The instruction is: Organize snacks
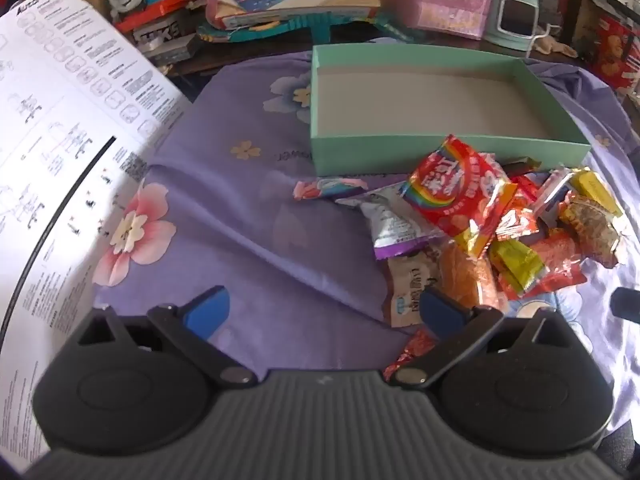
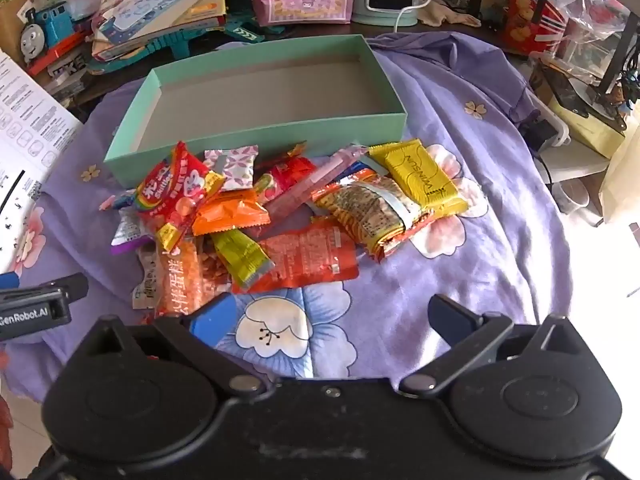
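Snacks (image 2: 256, 216) in crinkled foil heaped at your shallow rectangular mint box's (image 2: 256, 136) six o'clock wall, left gripper (image 1: 324, 312) and right gripper (image 2: 332, 316) both spread wide, grasping nothing.

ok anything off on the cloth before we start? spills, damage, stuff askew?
No spill or damage that I can see. The snack packets lie in a loose overlapping heap on the purple floral cloth, just in front of the empty mint-green box; none are inside. The cloth is wrinkled. Both tools, left and right, are open, holding nothing.
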`<state>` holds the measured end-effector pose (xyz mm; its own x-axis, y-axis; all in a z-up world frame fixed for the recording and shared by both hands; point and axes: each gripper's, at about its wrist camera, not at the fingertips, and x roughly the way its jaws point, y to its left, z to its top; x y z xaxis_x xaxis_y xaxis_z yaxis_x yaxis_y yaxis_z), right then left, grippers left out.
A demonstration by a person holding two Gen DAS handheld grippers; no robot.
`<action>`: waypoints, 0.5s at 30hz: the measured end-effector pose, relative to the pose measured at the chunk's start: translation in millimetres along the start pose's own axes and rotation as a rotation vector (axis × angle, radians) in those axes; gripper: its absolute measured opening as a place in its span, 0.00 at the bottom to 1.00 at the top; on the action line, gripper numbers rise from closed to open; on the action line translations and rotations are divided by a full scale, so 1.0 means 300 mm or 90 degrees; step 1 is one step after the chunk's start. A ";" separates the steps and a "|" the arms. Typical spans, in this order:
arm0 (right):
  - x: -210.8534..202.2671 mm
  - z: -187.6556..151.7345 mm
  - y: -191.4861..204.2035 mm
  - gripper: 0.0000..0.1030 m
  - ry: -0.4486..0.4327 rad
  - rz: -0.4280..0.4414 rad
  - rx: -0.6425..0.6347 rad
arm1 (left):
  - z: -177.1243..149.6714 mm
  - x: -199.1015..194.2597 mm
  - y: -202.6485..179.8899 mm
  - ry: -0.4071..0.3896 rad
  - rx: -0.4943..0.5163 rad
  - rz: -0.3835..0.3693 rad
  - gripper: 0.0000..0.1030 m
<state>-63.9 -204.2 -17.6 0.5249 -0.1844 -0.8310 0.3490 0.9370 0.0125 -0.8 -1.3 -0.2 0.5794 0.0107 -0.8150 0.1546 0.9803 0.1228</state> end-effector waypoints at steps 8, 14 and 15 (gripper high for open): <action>0.008 0.012 0.001 1.00 0.003 0.008 0.002 | -0.019 0.018 0.018 0.016 -0.020 -0.028 1.00; 0.009 0.007 -0.023 1.00 -0.003 0.005 0.010 | -0.004 0.013 0.022 0.024 -0.026 -0.023 1.00; 0.013 0.009 -0.020 1.00 -0.002 0.003 0.013 | -0.003 0.014 0.026 0.024 -0.028 -0.022 1.00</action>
<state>-61.9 -211.4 -19.6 0.5292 -0.1815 -0.8288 0.3628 0.9314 0.0277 2.3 6.4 -3.2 0.5436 -0.0174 -0.8392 0.1390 0.9879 0.0695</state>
